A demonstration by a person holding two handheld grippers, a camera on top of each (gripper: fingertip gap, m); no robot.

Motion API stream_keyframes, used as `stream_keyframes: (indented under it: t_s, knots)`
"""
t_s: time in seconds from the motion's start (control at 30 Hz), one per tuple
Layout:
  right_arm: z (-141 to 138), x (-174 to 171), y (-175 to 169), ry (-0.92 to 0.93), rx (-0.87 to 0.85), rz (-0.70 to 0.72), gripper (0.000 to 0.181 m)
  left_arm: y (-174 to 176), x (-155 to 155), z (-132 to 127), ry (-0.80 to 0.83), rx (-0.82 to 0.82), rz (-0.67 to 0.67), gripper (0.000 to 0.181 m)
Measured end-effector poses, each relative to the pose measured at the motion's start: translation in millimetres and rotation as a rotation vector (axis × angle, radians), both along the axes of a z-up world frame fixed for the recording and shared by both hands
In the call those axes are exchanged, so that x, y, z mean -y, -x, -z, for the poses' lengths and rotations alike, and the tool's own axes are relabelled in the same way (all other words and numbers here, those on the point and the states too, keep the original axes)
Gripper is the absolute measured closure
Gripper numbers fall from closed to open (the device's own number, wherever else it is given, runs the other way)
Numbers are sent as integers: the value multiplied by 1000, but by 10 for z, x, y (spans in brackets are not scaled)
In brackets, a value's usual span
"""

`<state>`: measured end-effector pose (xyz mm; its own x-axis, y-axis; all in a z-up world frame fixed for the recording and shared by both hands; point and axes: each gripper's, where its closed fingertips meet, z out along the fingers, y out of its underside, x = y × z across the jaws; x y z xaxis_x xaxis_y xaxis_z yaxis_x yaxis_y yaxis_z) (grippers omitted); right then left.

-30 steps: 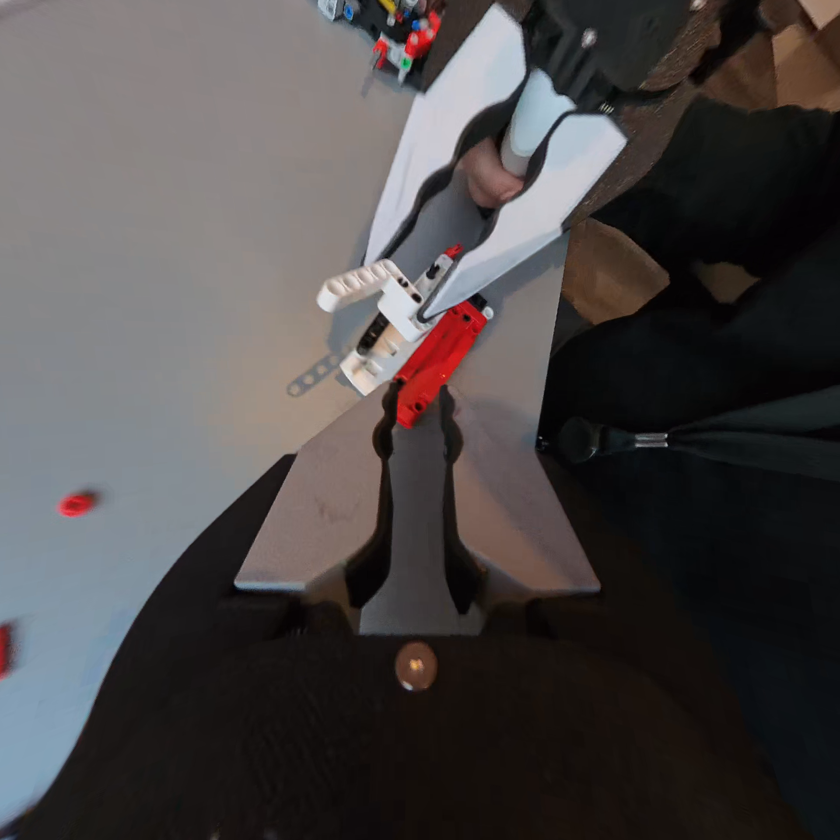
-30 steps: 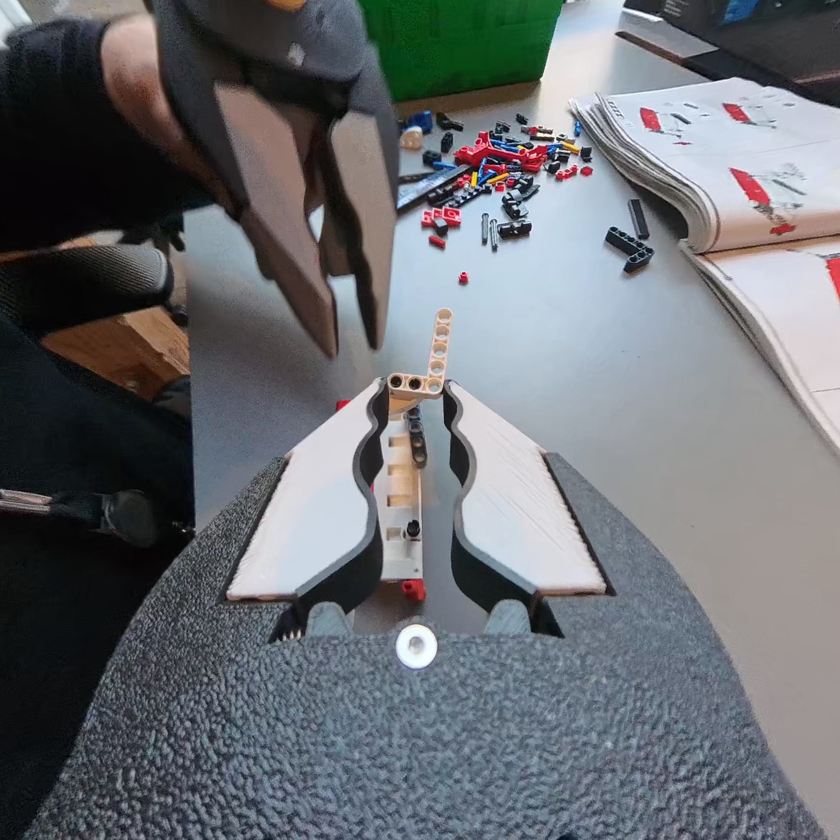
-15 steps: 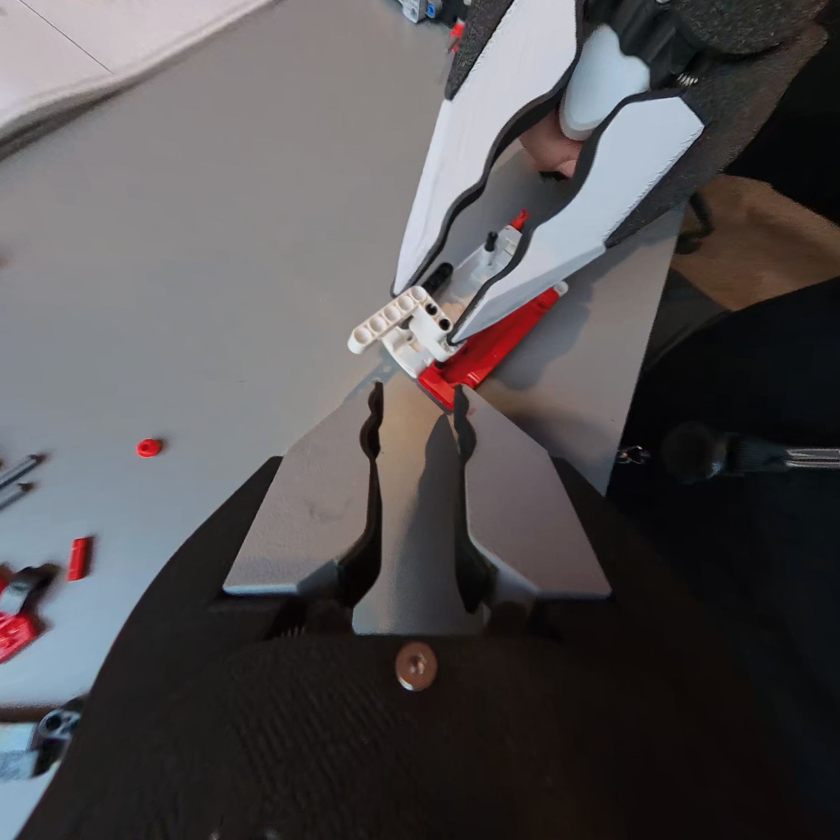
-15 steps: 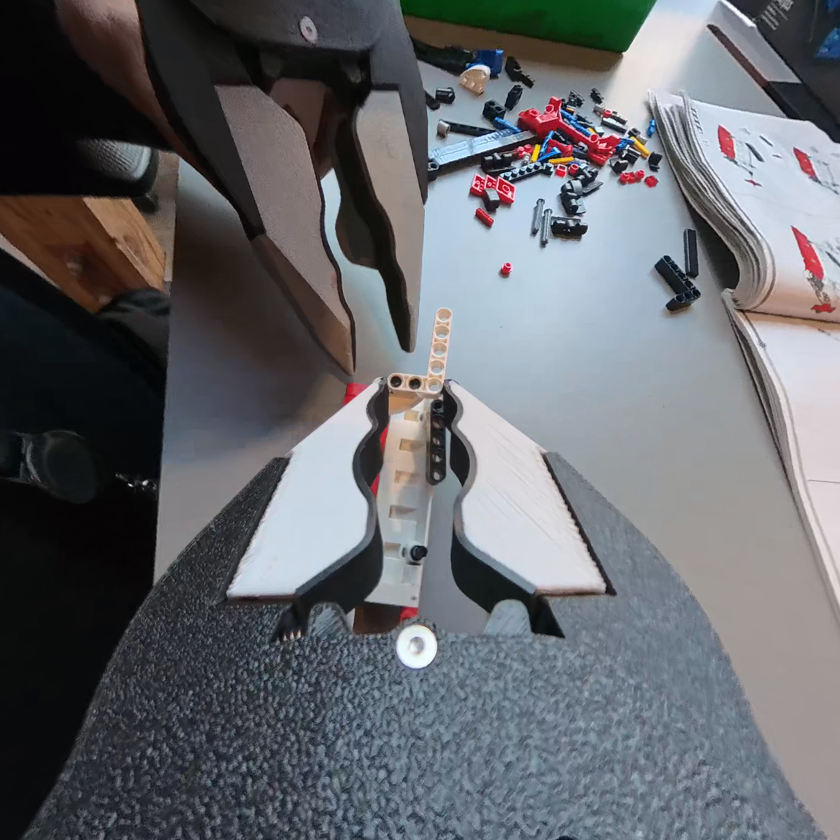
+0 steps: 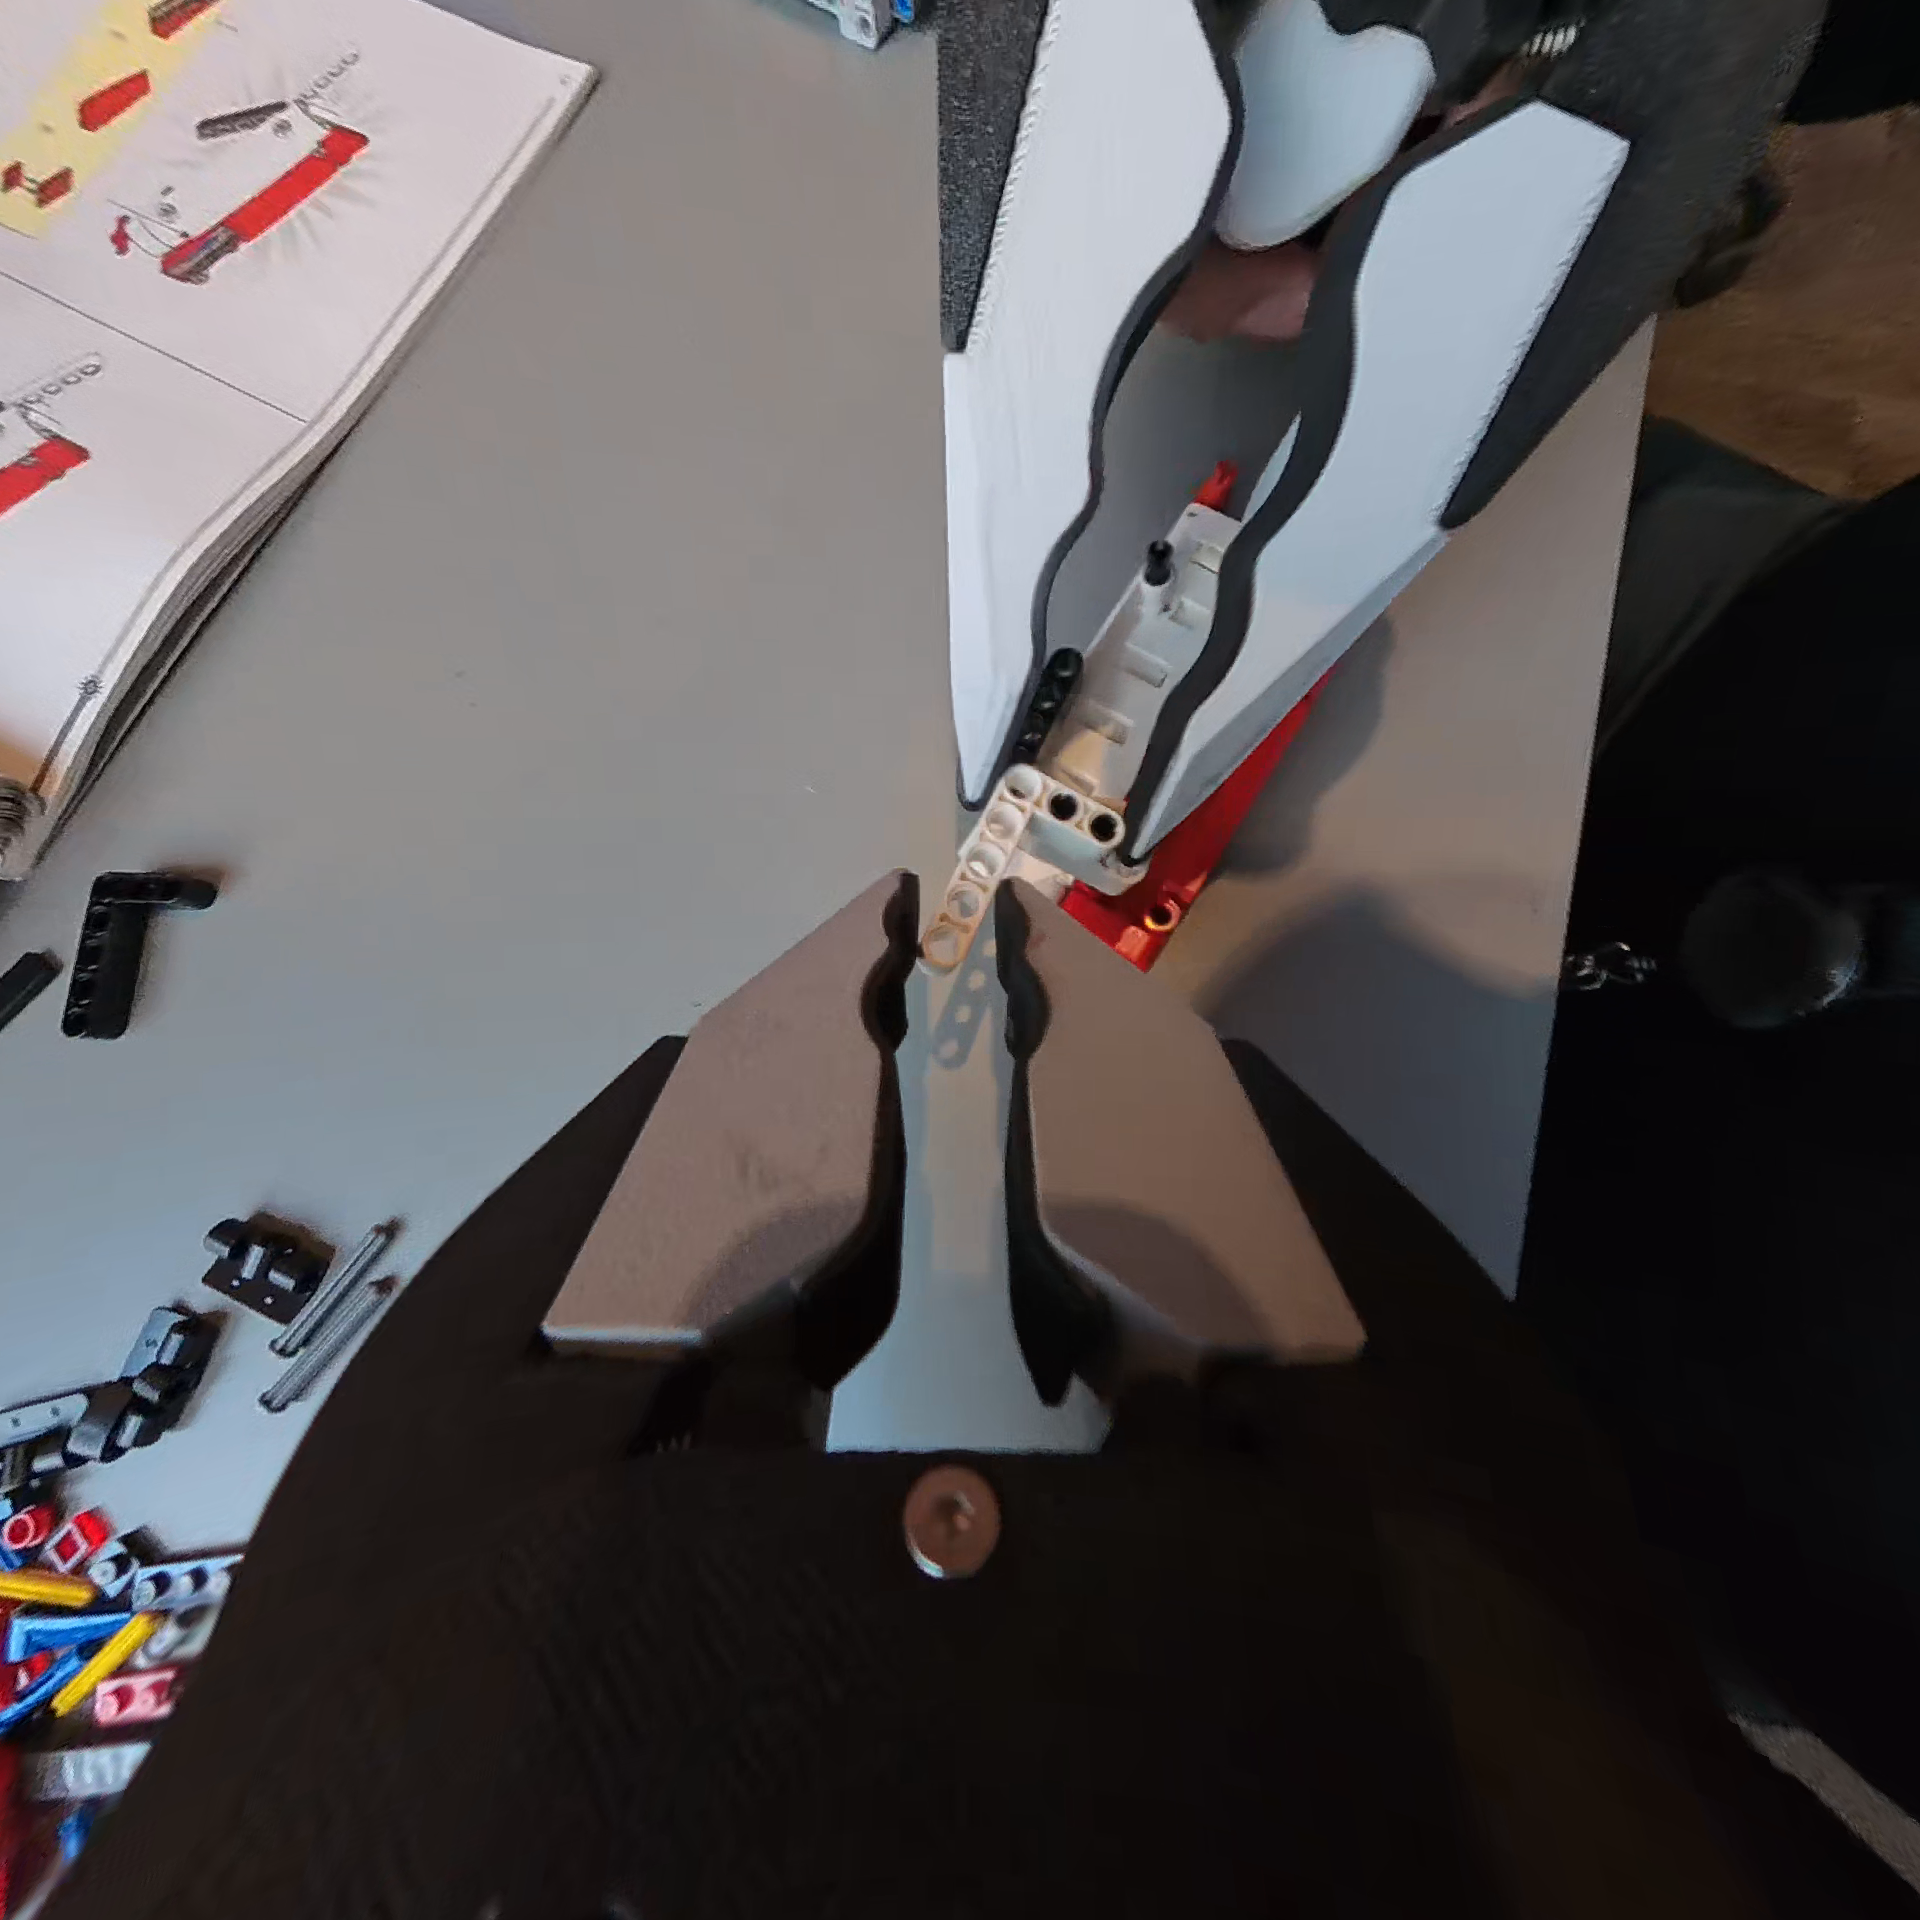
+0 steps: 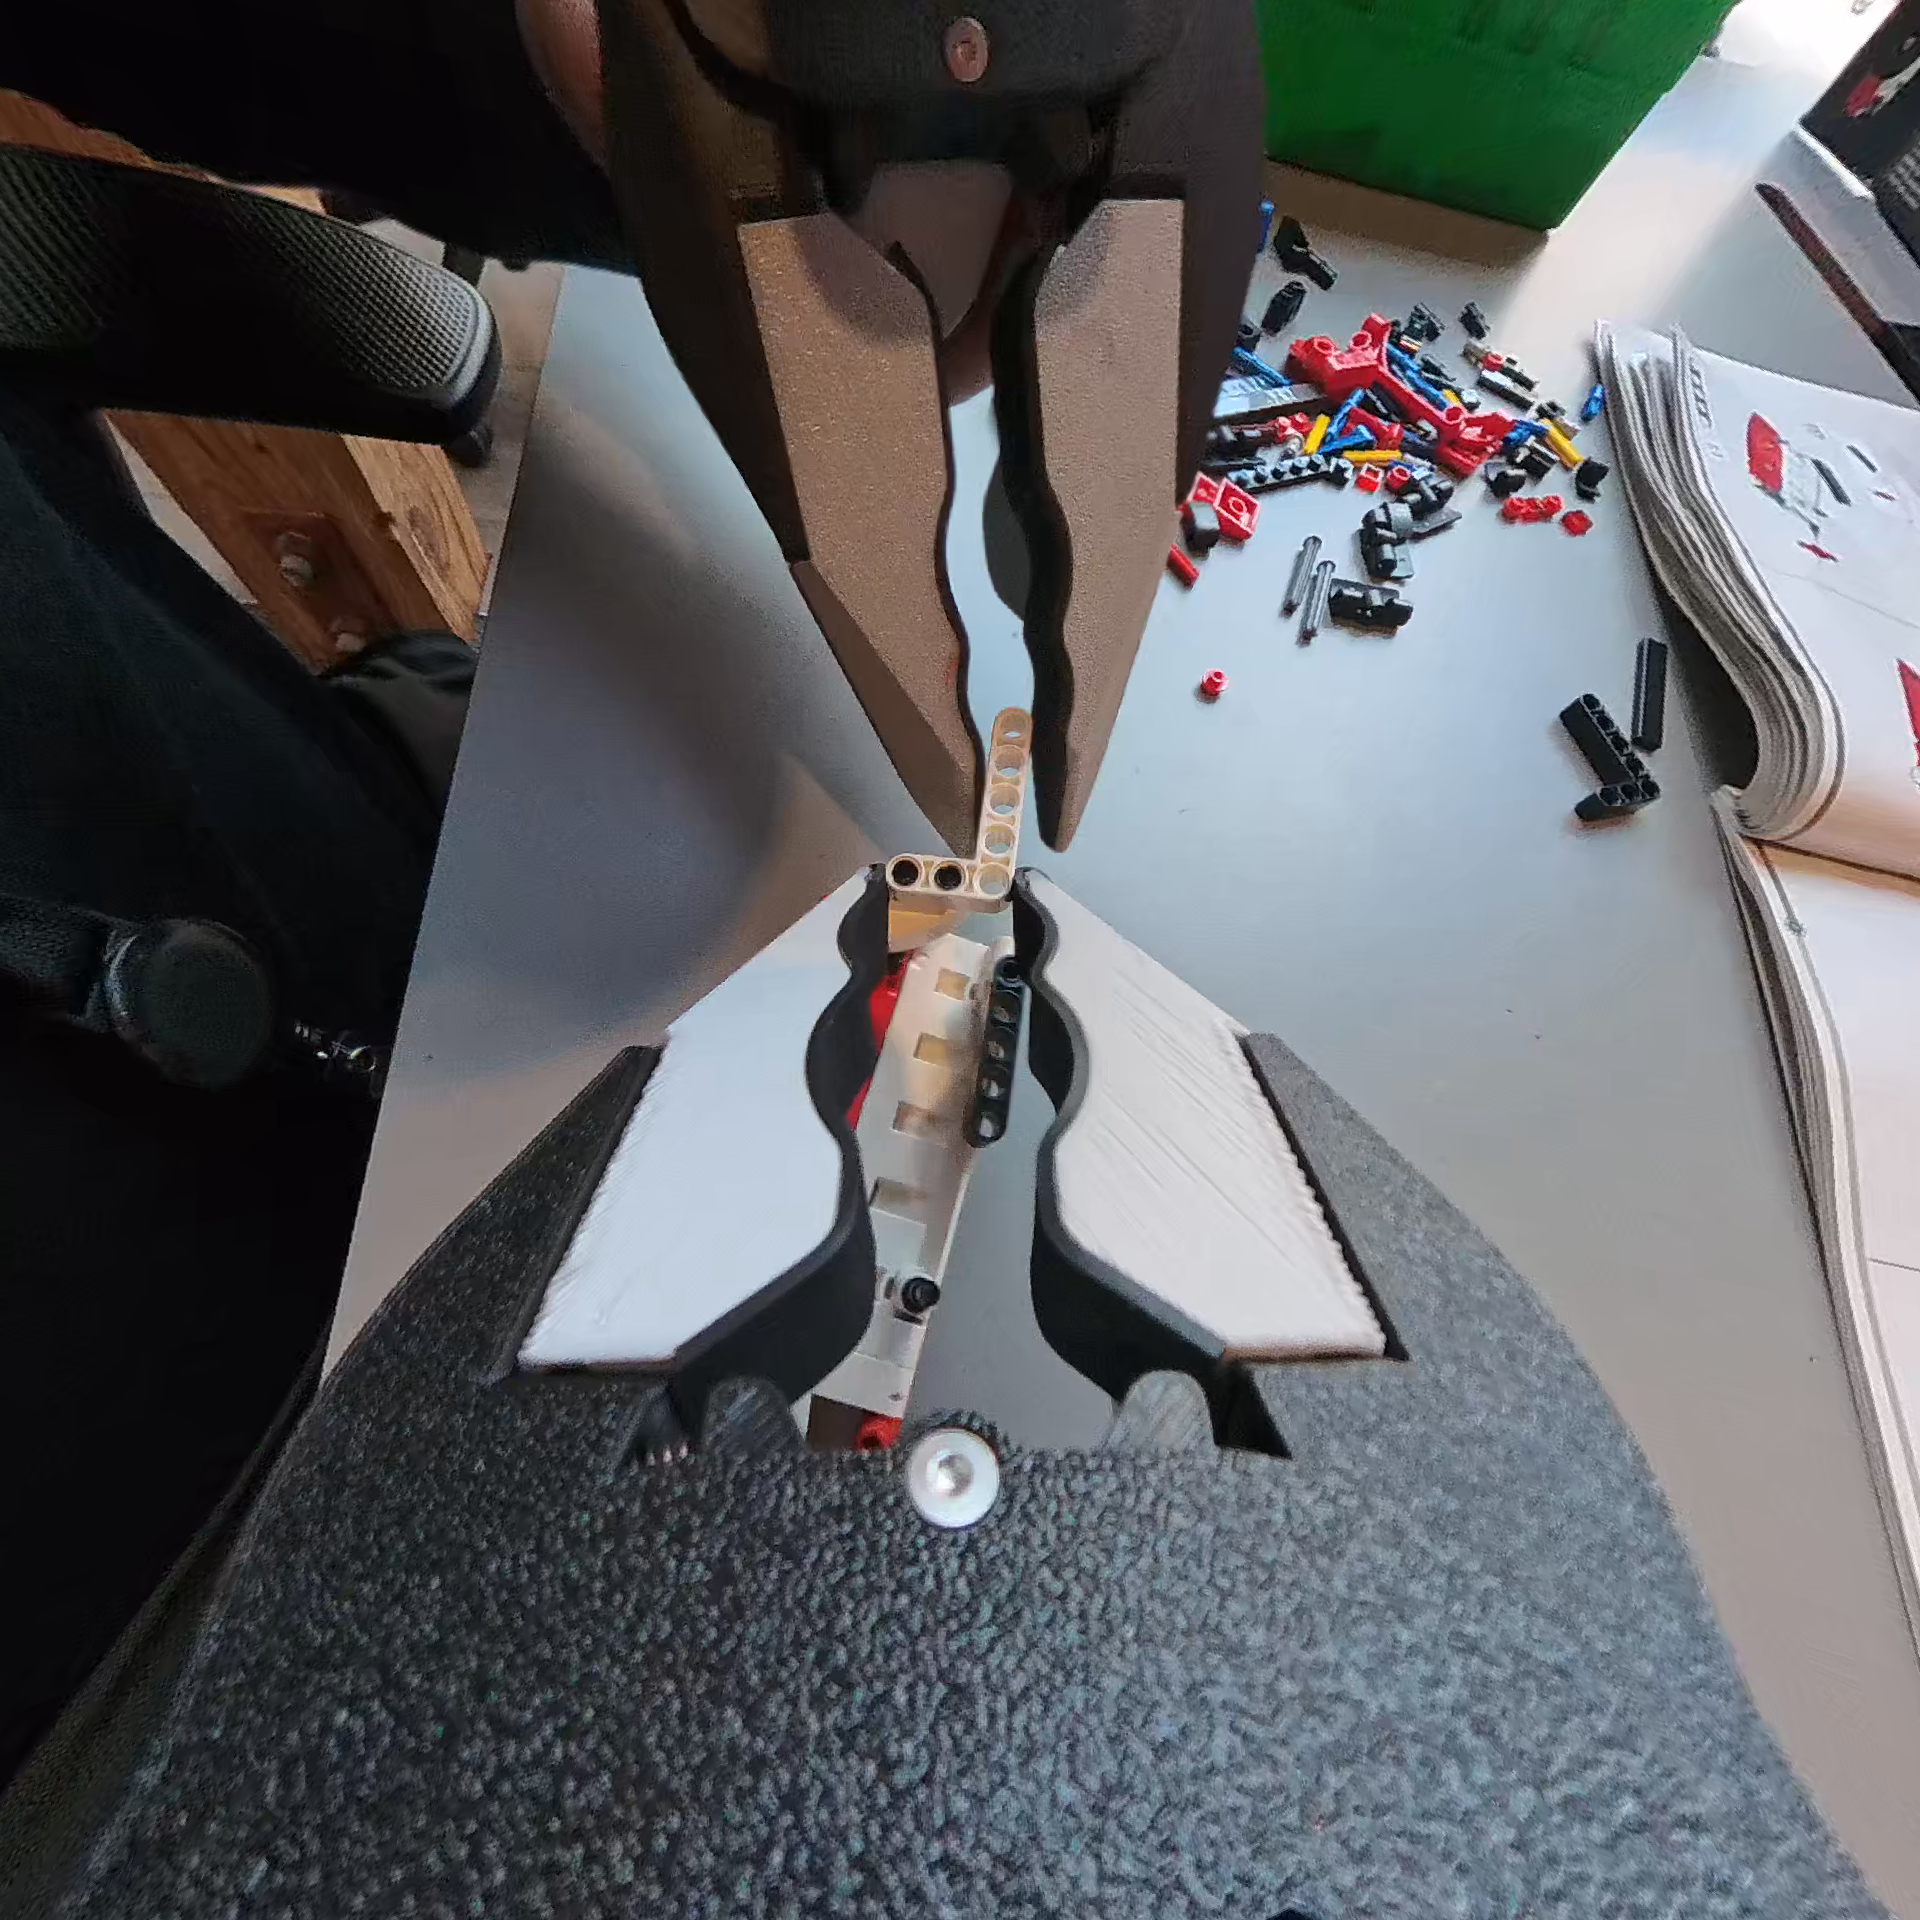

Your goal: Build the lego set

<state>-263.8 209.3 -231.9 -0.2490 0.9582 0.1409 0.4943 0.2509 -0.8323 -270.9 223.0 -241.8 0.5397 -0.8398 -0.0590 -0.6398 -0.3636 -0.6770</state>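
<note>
Grey tabletop (image 6: pixel 1351 987) fills both wrist views, its edge meeting a dark office chair at one side. Nearest in the right wrist view, the right gripper (image 6: pixel 940 883), with white-faced fingers, has its jaws closed around the task's piece: a partly built white and red plastic brick assembly (image 6: pixel 925 1132) with a black studded beam along one side. From its front end a white L-shaped perforated beam (image 6: pixel 1000 800) sticks forward. The left gripper (image 5: pixel 951 914), with grey-brown fingers, meets it head-on; its jaws stand slightly apart, straddling the beam's long arm, and whether the pads touch it cannot be told.

Judging by this, the step is pinching that beam to seat or turn it. Doing it well means squeezing squarely across the flat sides, keeping the assembly clamped firm, and pressing along the pin's axis so nothing pops loose.

Farther off lie a scatter of loose red, black, blue and yellow plastic pieces (image 6: pixel 1382 436), an open paper instruction booklet (image 6: pixel 1766 540) showing diagrams, and a green plastic bin (image 6: pixel 1475 94). No brand or writing is readable.
</note>
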Motion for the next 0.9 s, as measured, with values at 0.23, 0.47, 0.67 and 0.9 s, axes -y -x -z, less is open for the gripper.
stream_keyframes:
  t_s: [0.23, 0.47, 0.67, 0.9]
  knots:
    - [-17, -34, -151, 2, -12, 96, 158, 63, 47, 93, 74, 65, -94, 177]
    - [125, 87, -149, -98, 22, 122, 161, 75, 150, 100, 101, 91, -71, 178]
    - [161, 78, -54, -103, 27, 132, 169, 90, 134, 138, 90, 90, -60, 178]
    - [197, 60, -80, -165, 56, 113, 178, 57, 124, 142, 83, 107, -50, 176]
